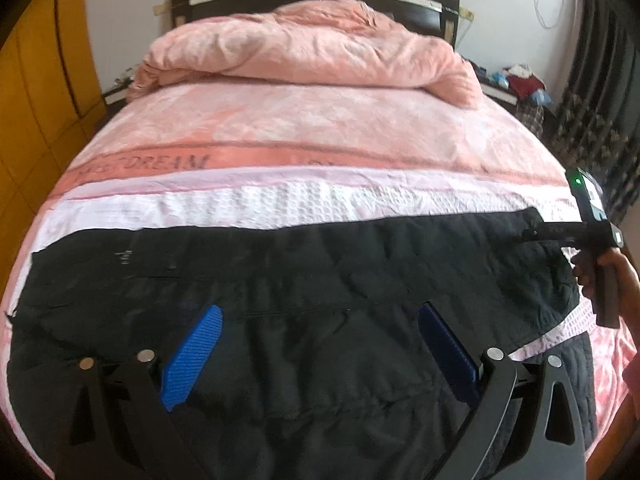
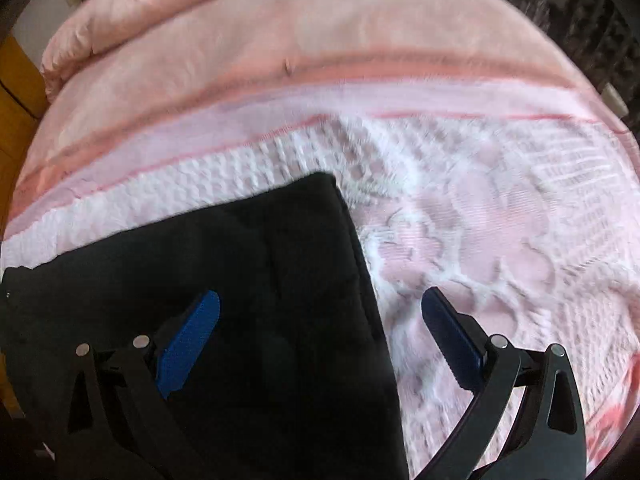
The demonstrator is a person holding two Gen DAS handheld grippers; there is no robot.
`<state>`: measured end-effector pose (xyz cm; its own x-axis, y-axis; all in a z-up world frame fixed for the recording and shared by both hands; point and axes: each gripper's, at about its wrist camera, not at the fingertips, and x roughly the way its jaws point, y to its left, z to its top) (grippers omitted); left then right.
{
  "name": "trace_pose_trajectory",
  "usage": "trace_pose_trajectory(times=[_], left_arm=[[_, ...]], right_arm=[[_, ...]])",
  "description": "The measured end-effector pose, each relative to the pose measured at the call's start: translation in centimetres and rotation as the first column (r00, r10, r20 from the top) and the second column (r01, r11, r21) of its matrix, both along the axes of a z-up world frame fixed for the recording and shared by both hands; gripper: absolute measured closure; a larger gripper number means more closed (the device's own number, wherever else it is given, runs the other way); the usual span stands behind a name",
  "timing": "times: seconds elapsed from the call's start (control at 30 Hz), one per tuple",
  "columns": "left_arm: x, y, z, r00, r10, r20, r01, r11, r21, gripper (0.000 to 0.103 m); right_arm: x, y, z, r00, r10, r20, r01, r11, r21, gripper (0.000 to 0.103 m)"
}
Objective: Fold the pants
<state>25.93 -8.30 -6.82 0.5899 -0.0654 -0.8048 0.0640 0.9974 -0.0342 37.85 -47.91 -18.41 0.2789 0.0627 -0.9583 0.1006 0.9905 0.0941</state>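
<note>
Black pants (image 1: 304, 280) spread flat across the bed (image 1: 320, 128), near edge cut off, left hand-held gripper (image 1: 320, 320) and right hand-held gripper (image 2: 320, 308) both spread apart above them, right view blurred.

Pants (image 1: 304, 280) on bed (image 1: 320, 128), before quilt (image 1: 312, 44)

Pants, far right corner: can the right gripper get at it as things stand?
Probably yes. The right gripper is open and straddles the edge of the pants just short of that corner, with only bedspread beside it and nothing lying in between.
</note>
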Motion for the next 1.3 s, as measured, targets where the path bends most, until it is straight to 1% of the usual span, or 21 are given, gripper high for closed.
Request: trace_pose_trajectory(times=[0.13, 0.2, 0.27, 0.3, 0.33, 0.37, 0.4, 0.43, 0.5, 0.57, 0.67, 0.73, 0.8, 0.87, 0.97, 1.0, 1.07, 1.1, 1.23, 1.27, 1.3], left_arm=[[1.2, -1.5, -1.5, 0.999, -0.028, -0.028, 0.029, 0.999, 0.026, 0.004], [1.5, -2.0, -1.9, 0.998, -0.043, -0.036, 0.045, 0.998, 0.035, 0.004], [1.7, -2.4, -2.1, 0.998, -0.058, -0.039, 0.06, 0.997, 0.042, 0.004], [2.0, -2.5, -2.0, 0.997, -0.072, -0.04, 0.074, 0.996, 0.044, 0.004], [2.2, -2.7, -2.0, 0.995, -0.088, -0.039, 0.09, 0.995, 0.043, 0.004], [2.4, -2.8, -1.9, 0.994, -0.099, -0.037, 0.101, 0.994, 0.042, 0.004], [2.9, -3.1, -1.8, 0.992, -0.125, -0.029, 0.126, 0.991, 0.046, 0.004], [3.2, -3.3, -1.8, 0.989, -0.149, -0.022, 0.15, 0.988, 0.048, 0.004], [4.2, -3.7, -1.6, 0.98, -0.198, -0.003, 0.198, 0.978, 0.064, 0.004], [5.2, -4.1, -1.5, 0.963, -0.268, 0.016, 0.267, 0.961, 0.067, 0.004], [7.2, -5.2, -1.4, 0.921, -0.389, 0.022, 0.386, 0.919, 0.075, 0.004], [8.9, -6.1, -1.4, 0.886, -0.464, 0.017, 0.461, 0.883, 0.081, 0.004], [10.3, -6.9, -1.5, 0.854, -0.521, 0.005, 0.519, 0.852, 0.071, 0.004], [11.6, -7.8, -1.7, 0.813, -0.582, -0.01, 0.581, 0.812, 0.048, 0.004], [12.7, -9.3, -2.1, 0.734, -0.676, -0.058, 0.676, 0.736, -0.02, 0.004], [12.9, -9.8, -2.3, 0.711, -0.699, -0.076, 0.699, 0.714, -0.029, 0.004], [13.1, -10.8, -2.5, 0.653, -0.749, -0.109, 0.748, 0.661, -0.056, 0.004], [13.4, -11.3, -2.6, 0.62, -0.774, -0.131, 0.77, 0.632, -0.088, 0.004], [13.8, -12.4, -3.4, 0.54, -0.814, -0.213, 0.804, 0.574, -0.156, 0.004], [13.8, -12.5, -3.6, 0.526, -0.819, -0.229, 0.806, 0.566, -0.171, 0.005], [13.8, -12.5, -3.8, 0.523, -0.819, -0.237, 0.806, 0.565, -0.174, 0.007]], right_arm=[[0.1, -0.1, -0.4, 1.0, 0.023, 0.018, -0.023, 1.0, 0.007, 0.003], [-0.5, 0.1, 0.3, 0.996, 0.068, 0.056, -0.069, 0.998, 0.012, 0.029], [-1.2, 0.1, 1.2, 0.993, 0.095, 0.076, -0.097, 0.995, 0.013, 0.069], [-1.7, 0.0, 1.9, 0.99, 0.109, 0.087, -0.108, 0.994, -0.015, 0.076], [-2.1, -0.1, 2.4, 0.987, 0.126, 0.097, -0.125, 0.992, -0.019, 0.088], [-2.7, -0.3, 3.0, 0.983, 0.146, 0.113, -0.148, 0.989, 0.017, 0.098], [-3.5, -0.6, 3.8, 0.979, 0.149, 0.14, -0.161, 0.984, 0.078, 0.098], [-4.6, -0.8, 5.2, 0.966, 0.167, 0.195, -0.19, 0.976, 0.105, 0.098], [-6.3, -0.9, 7.3, 0.942, 0.208, 0.265, -0.246, 0.962, 0.12, 0.098], [-7.9, -1.1, 9.3, 0.917, 0.238, 0.32, -0.297, 0.943, 0.149, 0.099], [-10.6, -1.1, 12.4, 0.865, 0.299, 0.404, -0.389, 0.907, 0.162, 0.099], [-12.4, -1.1, 14.0, 0.83, 0.337, 0.445, -0.441, 0.885, 0.152, 0.099], [-13.6, -0.4, 15.4, 0.797, 0.366, 0.481, -0.483, 0.864, 0.143, 0.099], [-14.8, -0.1, 16.2, 0.772, 0.384, 0.507, -0.513, 0.847, 0.141, 0.099], [-15.4, 0.1, 17.0, 0.746, 0.405, 0.528, -0.546, 0.827, 0.136, 0.099], [-15.8, 0.2, 17.2, 0.738, 0.411, 0.535, -0.557, 0.819, 0.139, 0.099], [-16.9, 0.2, 17.7, 0.722, 0.421, 0.549, -0.575, 0.806, 0.137, 0.099], [-17.6, 0.4, 17.9, 0.71, 0.432, 0.556, -0.587, 0.799, 0.129, 0.099], [-18.8, 0.9, 18.3, 0.683, 0.467, 0.562, -0.616, 0.781, 0.1, 0.099], [-18.9, 0.9, 18.3, 0.681, 0.469, 0.562, -0.617, 0.781, 0.095, 0.099], [-19.0, 1.0, 18.3, 0.68, 0.47, 0.563, -0.618, 0.781, 0.094, 0.099]])
